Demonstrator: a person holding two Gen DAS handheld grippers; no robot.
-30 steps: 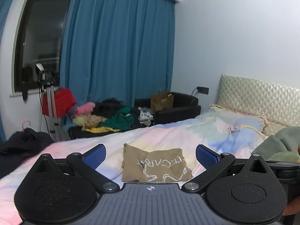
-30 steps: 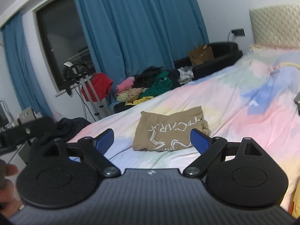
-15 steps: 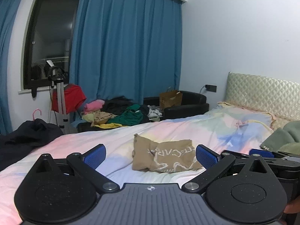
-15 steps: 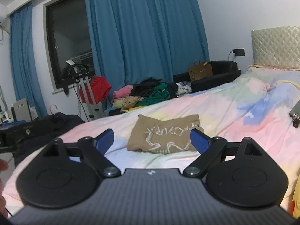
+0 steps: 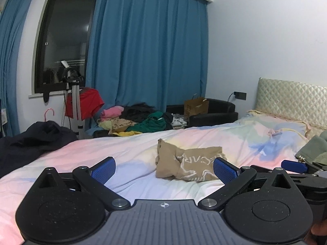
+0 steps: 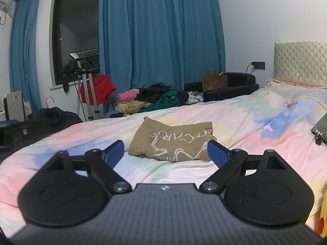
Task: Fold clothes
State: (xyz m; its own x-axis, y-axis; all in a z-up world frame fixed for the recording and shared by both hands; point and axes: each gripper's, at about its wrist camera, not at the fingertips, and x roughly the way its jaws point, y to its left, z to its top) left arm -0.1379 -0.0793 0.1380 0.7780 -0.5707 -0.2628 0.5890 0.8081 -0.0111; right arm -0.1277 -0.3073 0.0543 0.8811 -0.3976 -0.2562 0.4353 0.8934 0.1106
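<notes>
A tan garment with white lettering (image 5: 188,163) lies folded into a rough rectangle on the pastel bed (image 5: 122,151). It also shows in the right wrist view (image 6: 173,140). My left gripper (image 5: 164,168) is open and empty, held above the bed's near side, short of the garment. My right gripper (image 6: 166,153) is open and empty, also just in front of the garment. The right gripper's blue tip shows in the left wrist view (image 5: 293,166).
A dark garment (image 5: 30,140) lies at the bed's left end. A green garment (image 5: 314,149) lies at the right by the headboard (image 5: 292,100). A pile of clothes (image 5: 139,120), a black armchair (image 5: 214,114) and a stand with a red top (image 5: 85,102) are beyond the bed.
Both grippers have drawn back and levelled out, so the garment sits lower and farther in view. Both stay open. The garment has not moved.
</notes>
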